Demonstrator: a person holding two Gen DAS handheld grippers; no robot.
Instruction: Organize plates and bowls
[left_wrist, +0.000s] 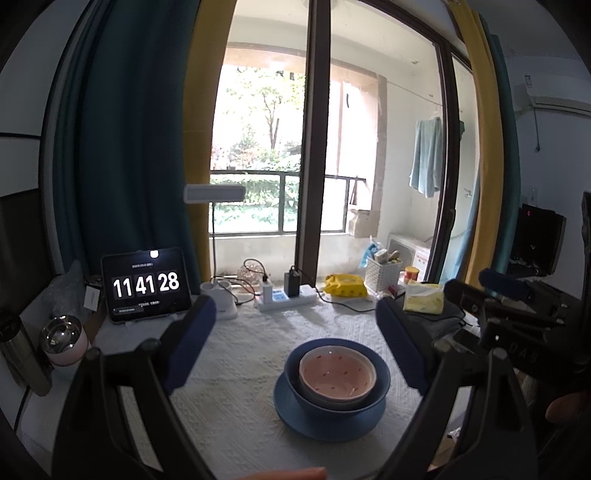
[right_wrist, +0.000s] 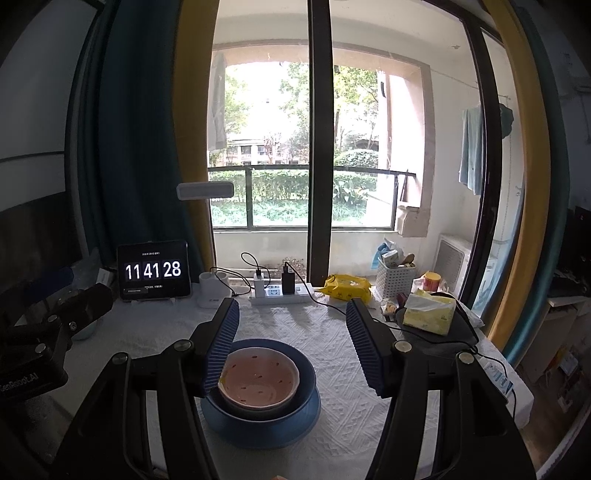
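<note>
Pink bowl (right_wrist: 258, 380) nested in blue bowl (right_wrist: 306, 373) on blue plate (right_wrist: 258, 424), ahead between wide-open, empty left gripper (left_wrist: 295, 350), low-left inside gaping, empty right gripper (right_wrist: 291, 347), tablet (right_wrist: 153, 271) beyond reading "11 41 28", white worktop (right_wrist: 314, 325)

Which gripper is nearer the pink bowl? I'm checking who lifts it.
Right. The right gripper has one finger overlapping the pink bowl's rim; the left gripper hangs open, both fingers clear of it.

Between the left gripper's (left_wrist: 295, 332) wide-apart blue fingers, nearer the right one, a pink bowl (left_wrist: 337, 373) nests in a blue bowl (left_wrist: 306, 397) on a blue plate (left_wrist: 291, 413).
</note>
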